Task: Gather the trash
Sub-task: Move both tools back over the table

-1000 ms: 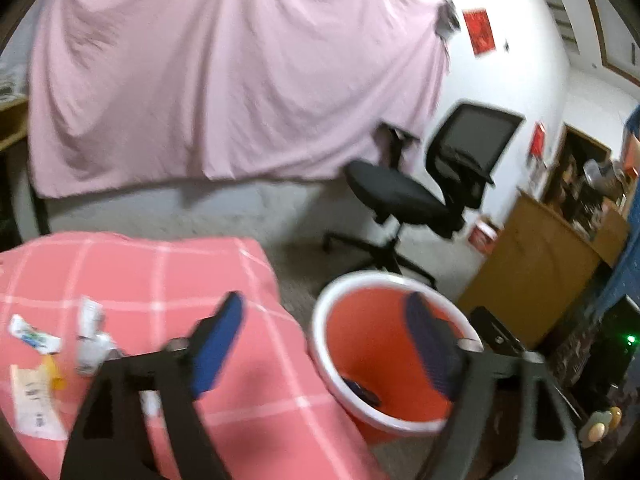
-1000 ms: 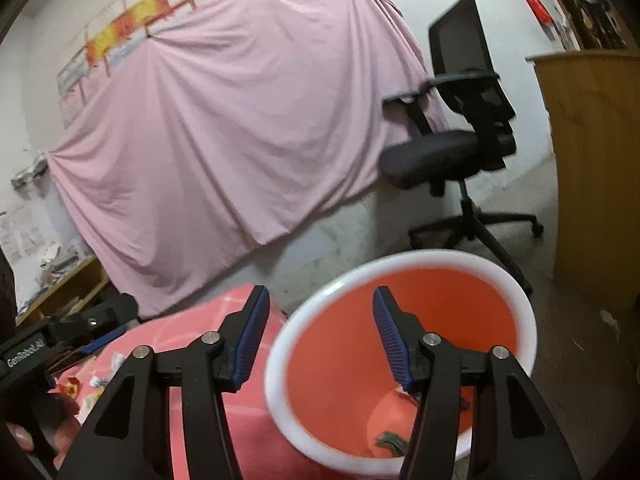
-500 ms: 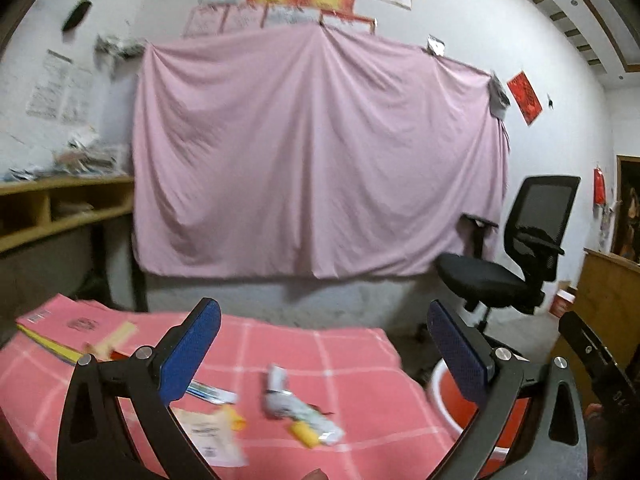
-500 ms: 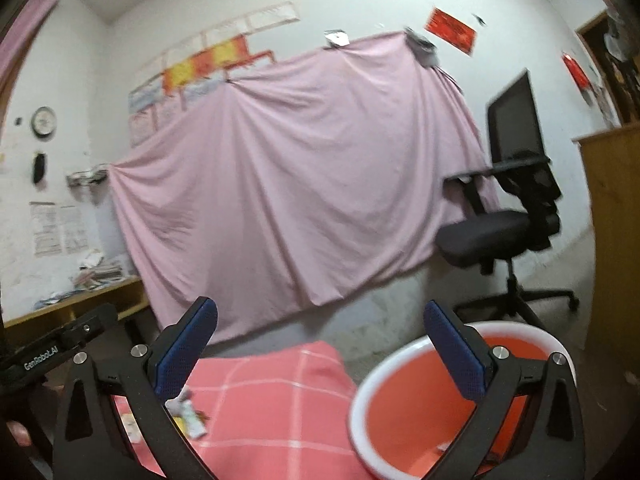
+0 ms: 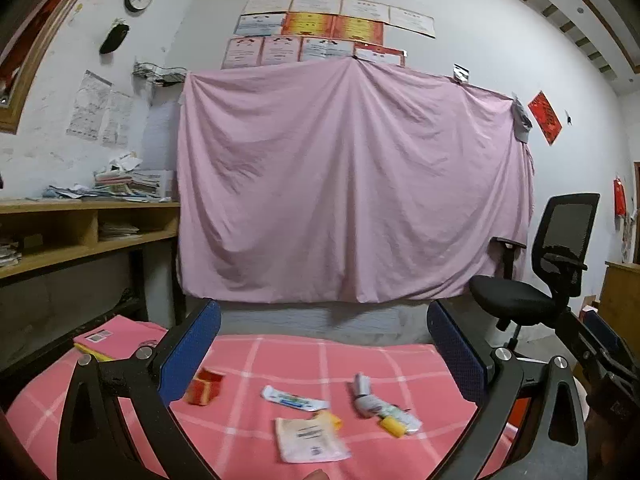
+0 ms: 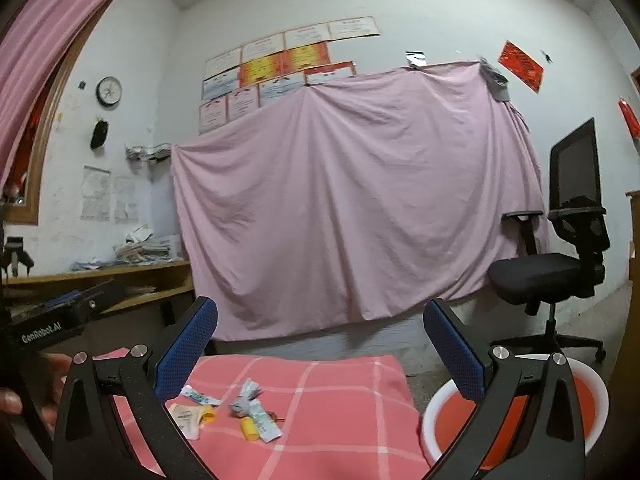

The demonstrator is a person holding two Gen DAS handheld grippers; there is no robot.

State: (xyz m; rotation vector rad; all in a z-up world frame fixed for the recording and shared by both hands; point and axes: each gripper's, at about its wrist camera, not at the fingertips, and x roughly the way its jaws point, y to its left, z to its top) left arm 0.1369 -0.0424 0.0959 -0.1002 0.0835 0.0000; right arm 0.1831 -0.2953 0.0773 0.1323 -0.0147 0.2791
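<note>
From the left wrist camera, the left gripper (image 5: 324, 356) hung above the surface (image 5: 280, 356) with its blue fingers (image 5: 191, 354) spread wide, nothing between them. The surface wore a pink checked cloth. Trash lay scattered on it: a small red box (image 5: 205, 386), a white tube wrapper (image 5: 294, 398), a flat paper packet (image 5: 310, 439), and a crumpled grey wrapper (image 5: 370, 399) beside a yellow piece (image 5: 393, 426). Behind stood a pink sheet (image 5: 352, 184) draped on the wall, a wooden shelf (image 5: 84, 220) to one side and a black office chair (image 5: 548, 276) to the other.

From the right wrist camera, the right gripper (image 6: 320, 354) was likewise released and empty. The trash cluster (image 6: 240, 408) lay on the cloth, and an orange bin with a white rim (image 6: 448, 400) stood on the floor just beside the surface's edge.
</note>
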